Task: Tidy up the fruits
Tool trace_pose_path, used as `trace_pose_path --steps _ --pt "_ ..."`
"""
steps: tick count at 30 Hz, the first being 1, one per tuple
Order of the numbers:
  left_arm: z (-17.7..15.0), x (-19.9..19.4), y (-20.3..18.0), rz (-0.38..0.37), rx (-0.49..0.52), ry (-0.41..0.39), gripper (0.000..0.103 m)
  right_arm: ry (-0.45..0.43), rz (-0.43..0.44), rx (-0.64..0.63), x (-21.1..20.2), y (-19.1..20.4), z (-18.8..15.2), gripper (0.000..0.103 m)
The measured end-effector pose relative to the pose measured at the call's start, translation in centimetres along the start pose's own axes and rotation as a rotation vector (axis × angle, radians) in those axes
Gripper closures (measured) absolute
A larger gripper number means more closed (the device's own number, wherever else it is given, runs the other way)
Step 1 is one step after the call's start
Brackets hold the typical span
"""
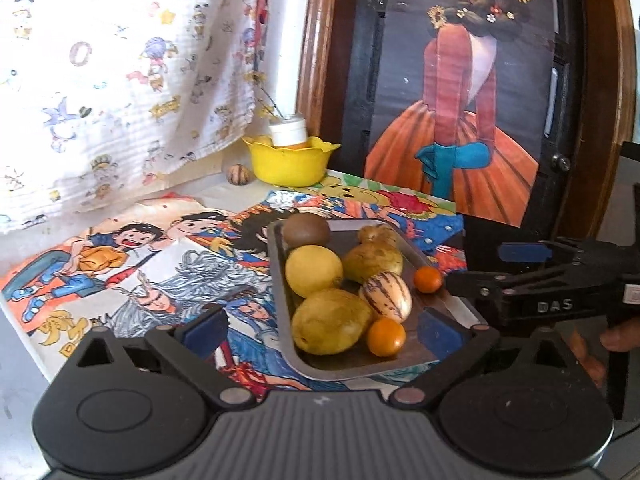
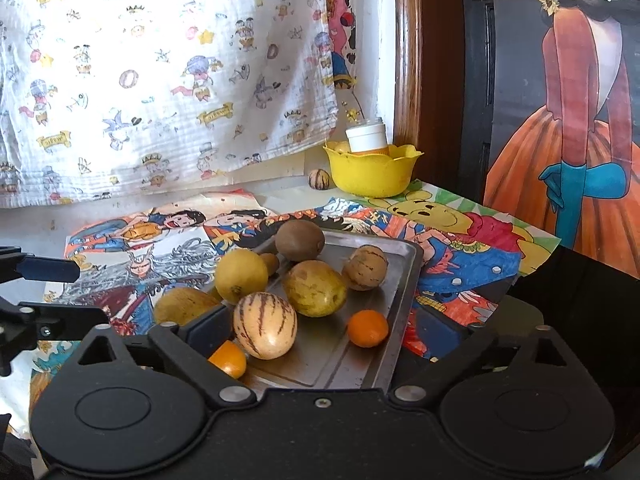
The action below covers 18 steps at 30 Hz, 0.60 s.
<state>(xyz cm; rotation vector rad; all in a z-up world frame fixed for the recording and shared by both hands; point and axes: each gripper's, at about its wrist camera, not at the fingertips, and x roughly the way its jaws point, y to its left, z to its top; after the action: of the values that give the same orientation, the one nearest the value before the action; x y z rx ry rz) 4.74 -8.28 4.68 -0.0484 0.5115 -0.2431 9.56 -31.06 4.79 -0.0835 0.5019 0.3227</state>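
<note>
I hold a two-finger gripper in each hand over a table covered with bright cartoon drawings (image 1: 168, 264). A metal tray (image 2: 360, 364) lies on the drawings near the table's front edge, and the fruit sits in it.

My left gripper (image 1: 320, 332) has its fingers spread wide, one blue pad on each side of the tray's near end, gripping nothing. My right gripper (image 2: 324, 336) is also spread wide and empty; its left finger (image 2: 208, 332) stands just beside the striped pale melon (image 2: 265, 326) and partly hides a small orange fruit (image 2: 228, 358) at the tray's near edge.

In the tray, seen from the right wrist camera: a brown kiwi (image 2: 300, 240) at the far edge, a round yellow lemon (image 2: 241, 275) in front of it, a yellow-green fruit (image 2: 315, 288) in the middle, a dull tan striped fruit (image 2: 366, 267) toward the far right corner, and a second small orange fruit (image 2: 368, 328) alone near the right rim. Another yellow-green fruit (image 2: 184, 306) rests at the tray's left rim, touching the lemon.

At the table's back edge stands a yellow scalloped bowl (image 2: 372, 176) holding a white-capped jar (image 2: 366, 136). A small striped fruit (image 2: 319, 179) lies on the table just left of the bowl. A printed white cloth (image 2: 160, 72) hangs behind the table, and a poster of a girl in an orange skirt (image 1: 460, 120) stands at the back right.
</note>
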Motion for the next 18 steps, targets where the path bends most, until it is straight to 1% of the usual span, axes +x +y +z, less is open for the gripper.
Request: trace_pose_path --steps 5,12,18 --pt "-0.1 -0.2 0.7 0.034 -0.013 -0.01 0.0 -0.008 -0.011 0.009 -0.8 0.7 0.0 0.001" --pt "-0.3 -0.7 1.4 0.108 0.0 -0.024 0.0 -0.021 -0.027 0.052 -2.3 2.0 -0.1 0.001" --pt "-0.8 -1.4 2.3 0.138 0.003 -0.027 0.0 -0.032 -0.051 0.087 -3.7 3.4 -0.6 0.001"
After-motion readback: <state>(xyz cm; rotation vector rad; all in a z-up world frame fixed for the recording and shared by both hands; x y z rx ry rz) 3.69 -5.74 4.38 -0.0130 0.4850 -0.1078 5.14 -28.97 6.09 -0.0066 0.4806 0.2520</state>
